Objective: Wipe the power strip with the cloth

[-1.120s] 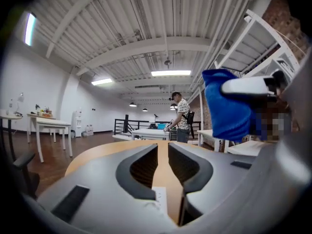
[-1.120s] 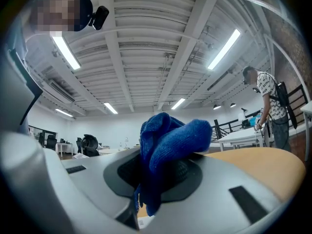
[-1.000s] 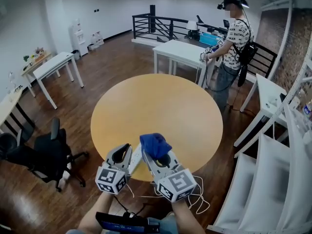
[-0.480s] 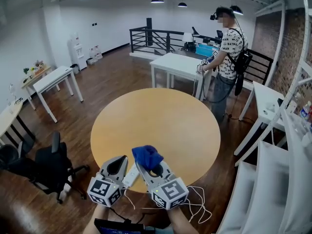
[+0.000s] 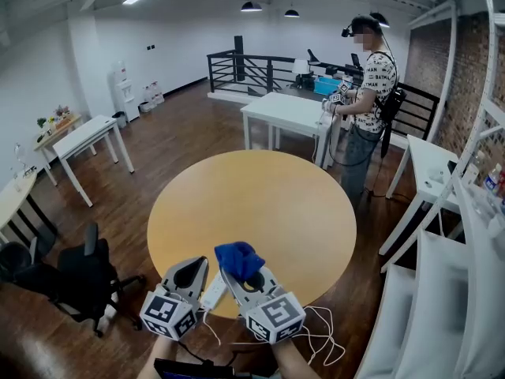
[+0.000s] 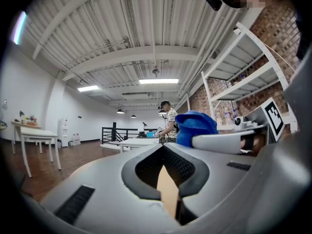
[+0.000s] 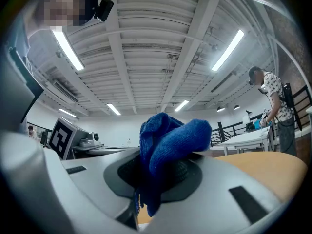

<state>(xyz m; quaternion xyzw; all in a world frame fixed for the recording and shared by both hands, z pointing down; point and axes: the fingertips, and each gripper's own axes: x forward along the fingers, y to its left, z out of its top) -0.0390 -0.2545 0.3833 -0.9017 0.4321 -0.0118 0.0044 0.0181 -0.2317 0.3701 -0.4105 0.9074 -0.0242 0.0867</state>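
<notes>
Your right gripper [image 5: 241, 275] clamps the bunched blue cloth [image 5: 239, 257] over the near edge of the round table [image 5: 252, 204]. Your left gripper [image 5: 192, 273], just beside it at that edge, has its jaws pressed together on nothing visible. The white power strip [image 5: 213, 290] shows between the two grippers at the table's near edge; what supports it is unclear.

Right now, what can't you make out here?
- Power strip: head view, only a white sliver shows between the left gripper and the right gripper; their bodies hide the rest.
- Right tongs' pads: right gripper view, the blue cloth clamped there covers them.
- White cable: head view, its ends are lost behind the grippers.
</notes>
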